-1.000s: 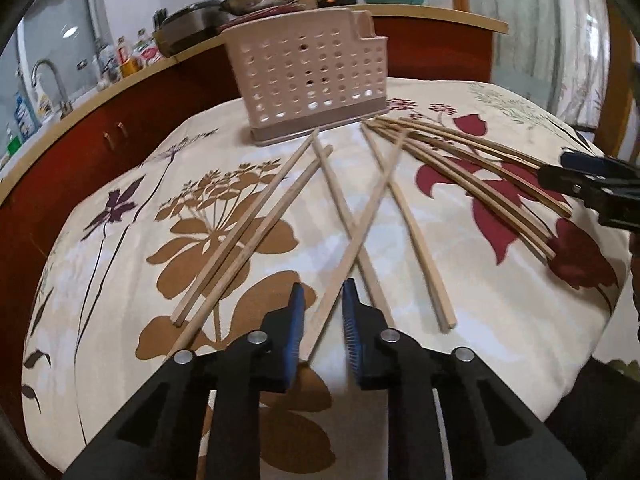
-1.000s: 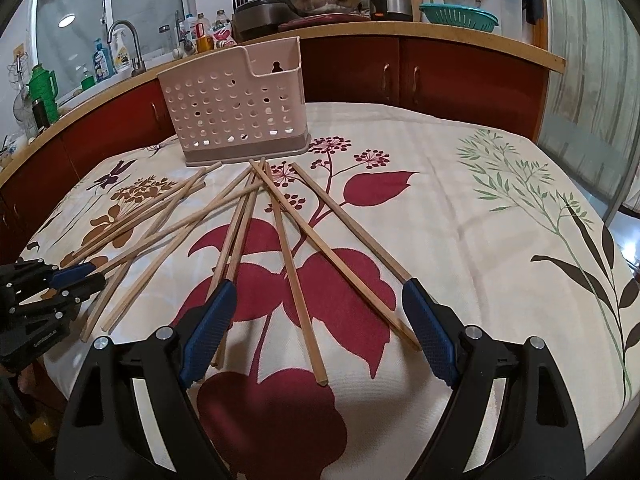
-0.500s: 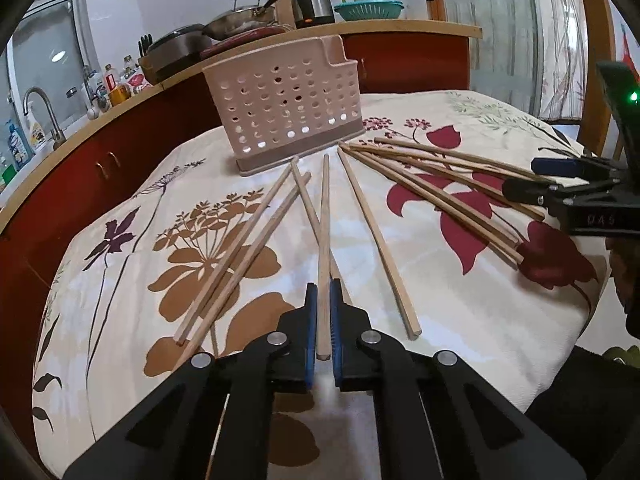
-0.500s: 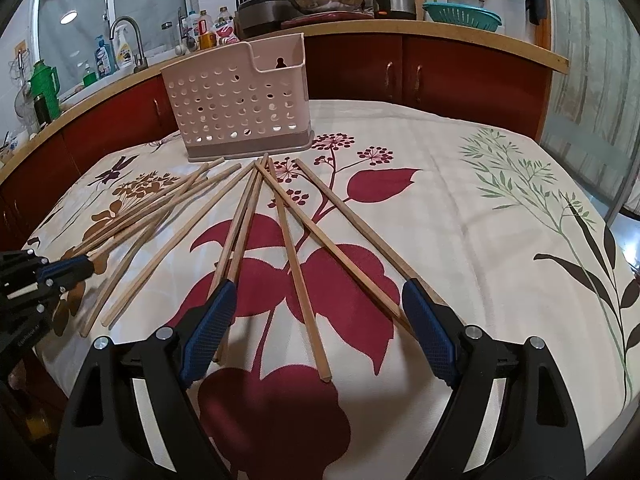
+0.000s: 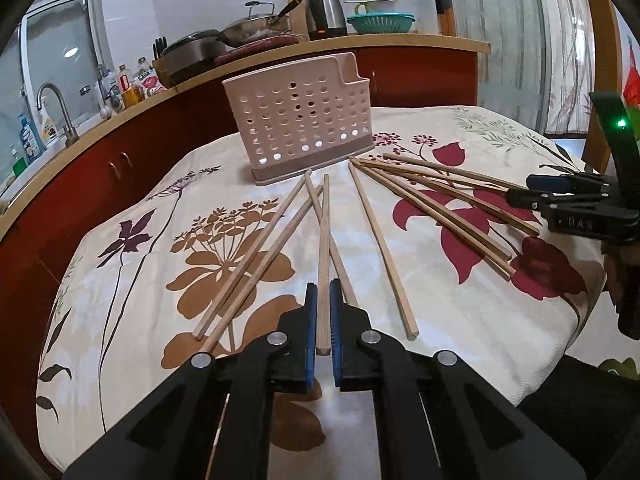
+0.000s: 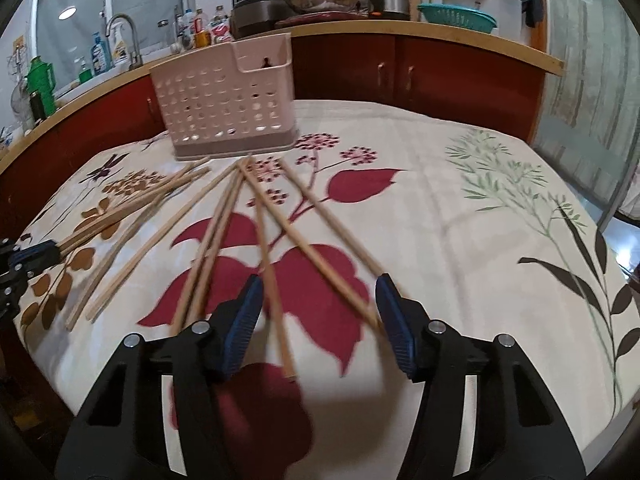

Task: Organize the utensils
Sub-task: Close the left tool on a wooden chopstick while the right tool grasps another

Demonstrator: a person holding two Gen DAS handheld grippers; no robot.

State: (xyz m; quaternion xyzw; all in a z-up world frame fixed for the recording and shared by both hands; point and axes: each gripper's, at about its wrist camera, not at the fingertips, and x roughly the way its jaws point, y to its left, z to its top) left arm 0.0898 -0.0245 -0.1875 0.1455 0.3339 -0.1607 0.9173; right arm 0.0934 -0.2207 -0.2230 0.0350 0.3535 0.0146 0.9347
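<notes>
Since a second ago the left gripper (image 5: 323, 330) has clamped its fingers on one chopstick (image 5: 323, 248), and the right gripper (image 6: 318, 320) has been narrowing, half open, around loose chopsticks (image 6: 276, 280) on the bench (image 6: 460, 208). Best to lift the stick level, then tip it in. Nothing shows inside the perforated holder (image 5: 300, 120).

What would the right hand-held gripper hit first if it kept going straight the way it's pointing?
Probably the chopstick lying between the open jaws of the right hand-held gripper. It points down at the floral tablecloth, so it would likely meet that chopstick, then the cloth, well short of the perforated utensil holder. Depth is uncertain.
</notes>
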